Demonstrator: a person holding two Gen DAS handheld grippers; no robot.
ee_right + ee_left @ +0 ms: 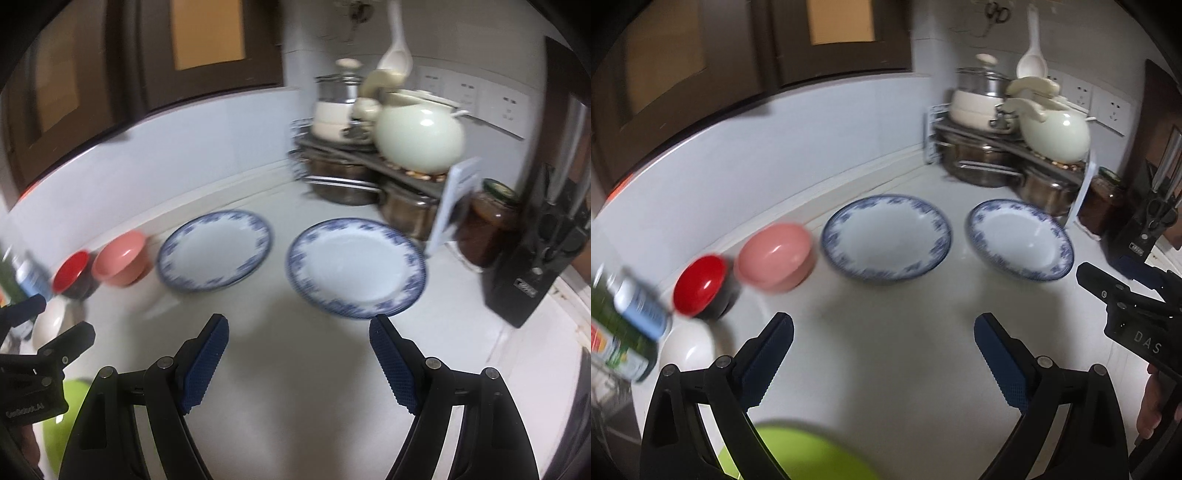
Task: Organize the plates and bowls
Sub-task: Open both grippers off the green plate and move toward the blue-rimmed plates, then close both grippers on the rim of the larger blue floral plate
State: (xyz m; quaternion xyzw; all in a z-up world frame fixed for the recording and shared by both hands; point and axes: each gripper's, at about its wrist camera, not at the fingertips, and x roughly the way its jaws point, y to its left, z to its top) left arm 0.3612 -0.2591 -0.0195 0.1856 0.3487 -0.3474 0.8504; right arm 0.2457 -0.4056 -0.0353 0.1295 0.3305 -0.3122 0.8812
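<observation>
Two blue-rimmed plates (886, 236) (1021, 240), red bowl (700, 290), pink bowl (775, 258) on counter (886, 350); left claw (882, 350) and right claw (299, 350) both released, empty.

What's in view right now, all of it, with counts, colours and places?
plates: 2, white with blue rim pattern, side by side mid-counter
pink bowl: 1, pink, left of the plates
red bowl: 1, red inside, dark outside, left of the pink bowl
white bowl: 1, white, nearer than the red bowl
green bowl: 1, lime green, nearest, under the left gripper
bottles: blurred, far left
pot rack: 1, metal, back corner, with cream pots above and steel pots below
ladle: 1, cream, on the wall
jar: 1, dark contents, right of the rack
knife block: 1, black, far right
left gripper: open, empty
right gripper: open, empty
</observation>
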